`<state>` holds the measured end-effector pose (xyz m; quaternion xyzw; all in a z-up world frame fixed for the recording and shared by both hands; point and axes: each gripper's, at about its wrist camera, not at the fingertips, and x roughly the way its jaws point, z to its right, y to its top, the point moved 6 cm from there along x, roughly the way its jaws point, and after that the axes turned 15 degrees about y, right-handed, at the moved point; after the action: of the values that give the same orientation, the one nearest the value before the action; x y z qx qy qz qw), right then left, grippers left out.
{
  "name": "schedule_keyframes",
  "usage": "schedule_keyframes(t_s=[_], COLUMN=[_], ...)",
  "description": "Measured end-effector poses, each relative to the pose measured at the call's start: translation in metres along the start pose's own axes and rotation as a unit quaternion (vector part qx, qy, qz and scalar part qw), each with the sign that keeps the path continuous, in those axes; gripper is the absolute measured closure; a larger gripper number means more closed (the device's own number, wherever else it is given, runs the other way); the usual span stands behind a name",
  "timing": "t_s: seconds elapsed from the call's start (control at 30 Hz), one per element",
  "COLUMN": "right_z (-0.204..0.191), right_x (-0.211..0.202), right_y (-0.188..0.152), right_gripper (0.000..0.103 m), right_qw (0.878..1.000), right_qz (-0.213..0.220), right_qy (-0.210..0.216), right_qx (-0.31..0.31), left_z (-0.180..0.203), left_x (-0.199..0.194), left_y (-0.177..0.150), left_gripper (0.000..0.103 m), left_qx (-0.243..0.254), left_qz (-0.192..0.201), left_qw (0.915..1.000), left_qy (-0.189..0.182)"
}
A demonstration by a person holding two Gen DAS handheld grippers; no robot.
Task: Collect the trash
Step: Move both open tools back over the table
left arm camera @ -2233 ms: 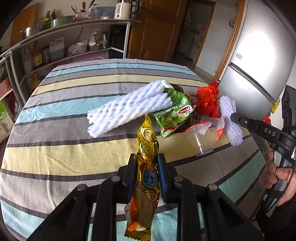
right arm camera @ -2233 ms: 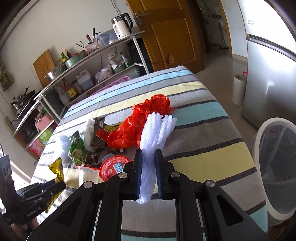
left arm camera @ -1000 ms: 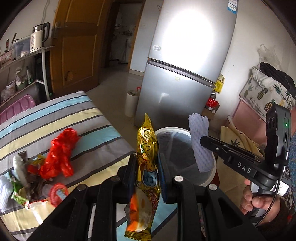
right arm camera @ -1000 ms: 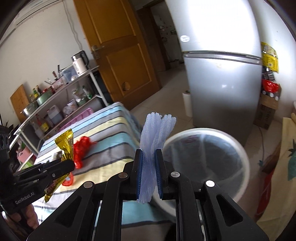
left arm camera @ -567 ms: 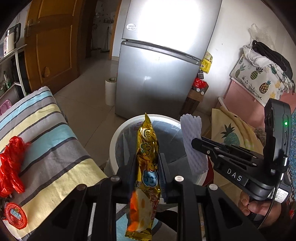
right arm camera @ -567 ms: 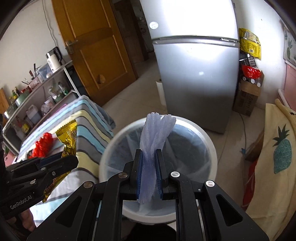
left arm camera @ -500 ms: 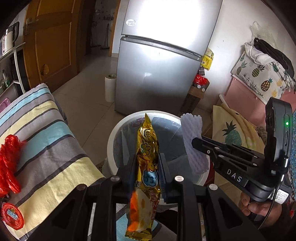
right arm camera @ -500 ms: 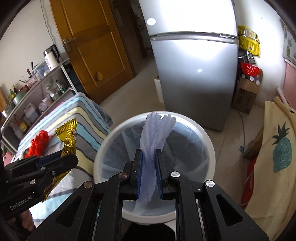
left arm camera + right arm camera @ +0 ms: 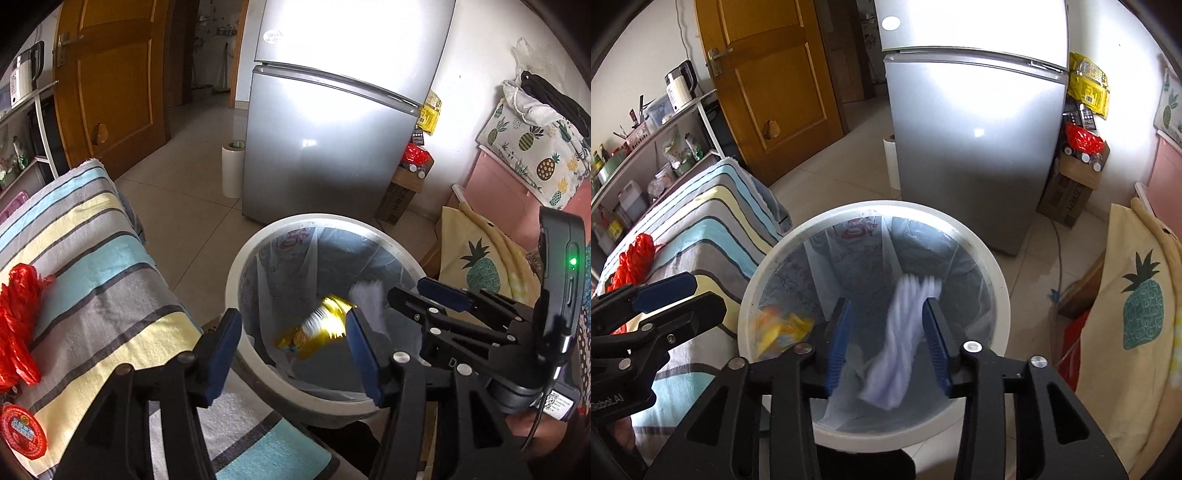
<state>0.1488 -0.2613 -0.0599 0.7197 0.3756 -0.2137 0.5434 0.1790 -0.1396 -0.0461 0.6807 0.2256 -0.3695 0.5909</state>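
**Legible Markings**

Left gripper (image 9: 701, 295): white lettering on its body at the lower left edge of the right wrist view, cut off by the frame; the readable part is "obot.AI".

Bin liner (image 9: 857, 251): red print near the far rim, not legible.

Red round lid (image 9: 22, 430) on the striped cloth: printed label, characters too small to read.

Cardboard box (image 9: 1067, 199) beside the fridge: dark print, unreadable.

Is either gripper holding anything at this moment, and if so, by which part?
Nothing is held. Both sets of jaws are opening: the gold snack wrapper below the left gripper and the white foam net between the right gripper pads fall blurred into the bin.
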Motion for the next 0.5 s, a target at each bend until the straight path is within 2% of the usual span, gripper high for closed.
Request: schedule_keyframes(t_s=[0.5], right_z=[-0.034], right_x=[-0.022], right_y=[0.004], right_gripper=[0.061], right_qw=[0.999], right_qz=[0.033], right_qy=[0.018], right_qx=[-0.005], left_z=[-0.034], left_x=[-0.031], left_y=[-0.003], left_gripper=[0.033], left_qx=[-0.025], left_qz=[0.03], left_qw=[0.9991], left_qy=[0.014])
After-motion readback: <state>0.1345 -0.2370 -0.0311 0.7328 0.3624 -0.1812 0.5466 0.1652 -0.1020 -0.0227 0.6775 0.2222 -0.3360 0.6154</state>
